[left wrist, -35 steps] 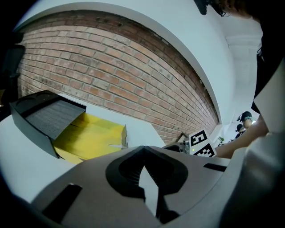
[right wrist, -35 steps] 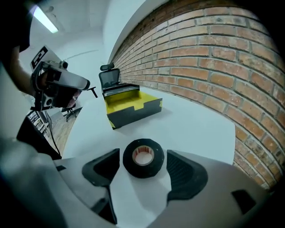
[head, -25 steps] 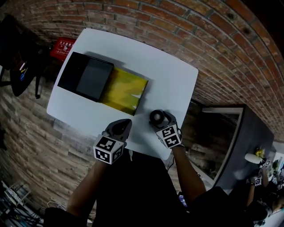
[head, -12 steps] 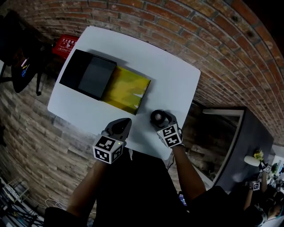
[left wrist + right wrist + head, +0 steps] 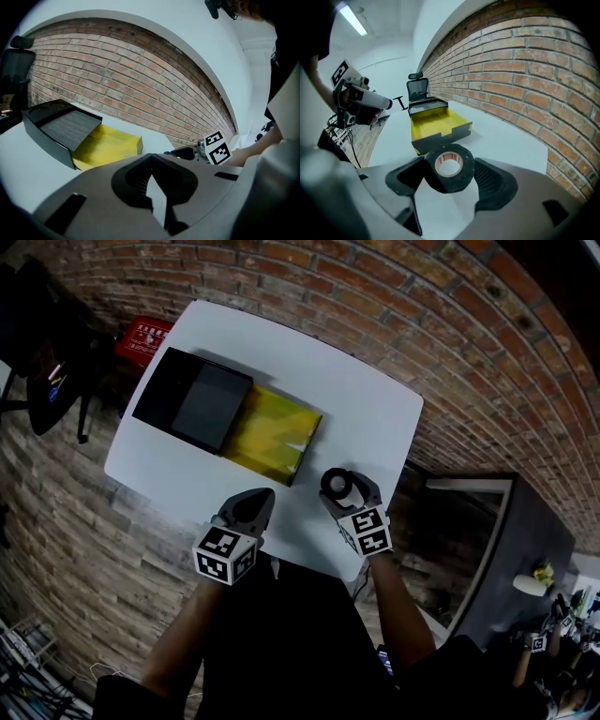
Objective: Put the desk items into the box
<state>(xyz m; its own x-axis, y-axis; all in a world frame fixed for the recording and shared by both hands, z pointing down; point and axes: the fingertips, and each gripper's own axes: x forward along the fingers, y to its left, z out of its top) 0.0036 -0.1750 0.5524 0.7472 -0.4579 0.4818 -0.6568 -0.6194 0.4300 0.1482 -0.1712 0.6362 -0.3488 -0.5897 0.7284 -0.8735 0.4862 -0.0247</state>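
A roll of black tape (image 5: pixel 449 168) with a white and red core sits between the jaws of my right gripper (image 5: pixel 339 488), which is shut on it just above the white table (image 5: pixel 347 399), near the front edge. The box (image 5: pixel 274 435) lies open ahead, yellow inside and with nothing in it. Its black lid part (image 5: pixel 195 401) adjoins it on the left. In the right gripper view the box (image 5: pixel 433 123) is straight ahead of the roll. My left gripper (image 5: pixel 253 507) hovers at the table's near edge, shut and holding nothing; the box (image 5: pixel 110 143) shows to its left front.
A red object (image 5: pixel 150 337) sits beyond the table's far left corner. A dark chair with bags (image 5: pixel 37 352) stands further left. An office chair (image 5: pixel 417 89) stands behind the box. Brick surfaces surround the table.
The right gripper with the tape roll has risen slightly and tilted, so the roll's pale core now shows. The left gripper has barely moved.
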